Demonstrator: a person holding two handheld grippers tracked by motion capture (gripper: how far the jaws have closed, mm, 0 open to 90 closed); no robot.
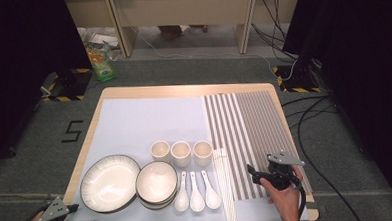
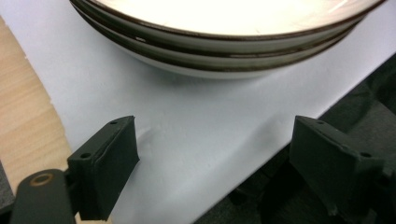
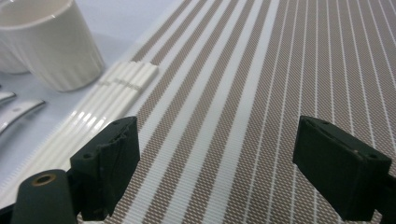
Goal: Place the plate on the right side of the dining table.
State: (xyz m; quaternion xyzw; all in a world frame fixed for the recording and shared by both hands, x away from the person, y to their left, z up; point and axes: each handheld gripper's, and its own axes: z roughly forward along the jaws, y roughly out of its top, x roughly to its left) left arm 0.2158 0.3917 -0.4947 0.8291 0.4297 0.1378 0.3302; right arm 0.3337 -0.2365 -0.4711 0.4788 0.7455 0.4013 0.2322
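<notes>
Left gripper [image 2: 215, 158] wide open, holding nothing. Just ahead of its jaws: stack of round white plates with dark rims [image 2: 224, 51], resting on a pale blue sheet [image 2: 187, 130].

Right gripper [image 3: 217, 163] open too, empty, low over a brown-and-white striped woven mat [image 3: 280, 84]. Ahead and left of its jaws: bundle of long white plastic chopsticks [image 3: 112, 93], beside a white ribbed cup [image 3: 46, 42].

Possible trouble: pinching more than one plate rim at once, or bumping the thin sticks sideways and scattering them.

Three cups [image 1: 181, 153], three spoons [image 1: 196, 191], green bag [image 1: 101, 64]
</notes>
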